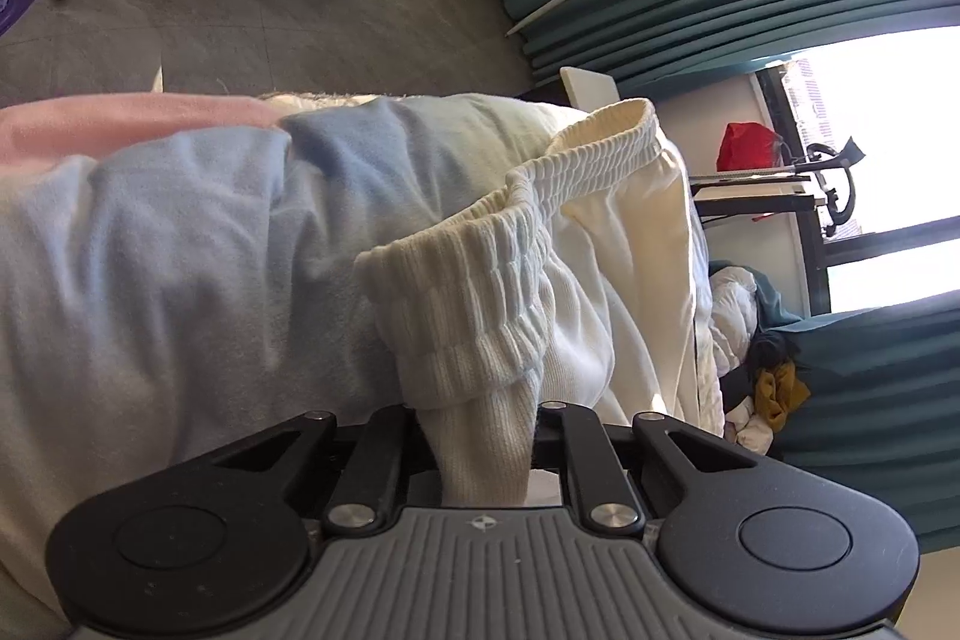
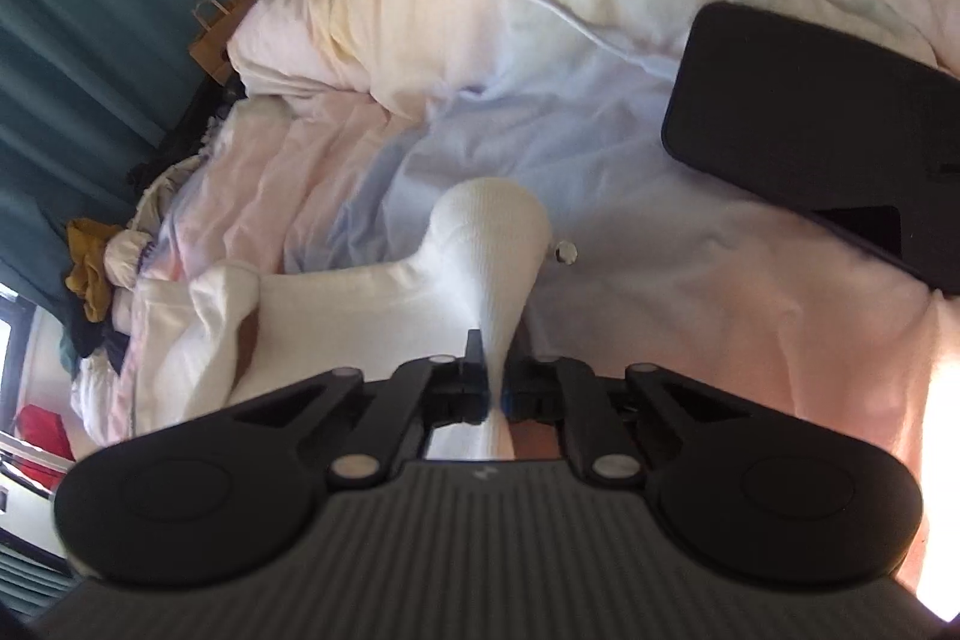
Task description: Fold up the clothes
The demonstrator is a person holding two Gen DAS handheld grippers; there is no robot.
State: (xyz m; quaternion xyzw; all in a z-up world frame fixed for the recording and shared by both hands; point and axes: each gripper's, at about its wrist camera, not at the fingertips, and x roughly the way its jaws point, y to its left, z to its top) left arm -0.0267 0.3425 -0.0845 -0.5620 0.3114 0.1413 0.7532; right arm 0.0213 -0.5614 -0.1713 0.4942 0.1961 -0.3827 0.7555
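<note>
L claw pinches my white pants' waistband; R claw clamps same fabric, running away across bed.

Both wrist cameras look closely down at the bedspread, seemingly sharing it.

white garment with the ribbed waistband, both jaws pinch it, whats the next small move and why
Probably lift both grippers together. The left gripper and the right gripper are each shut on a bunched part of the white garment, which still lies crumpled on the pastel bedding. Raising it should let the cloth hang flat for folding.
</note>
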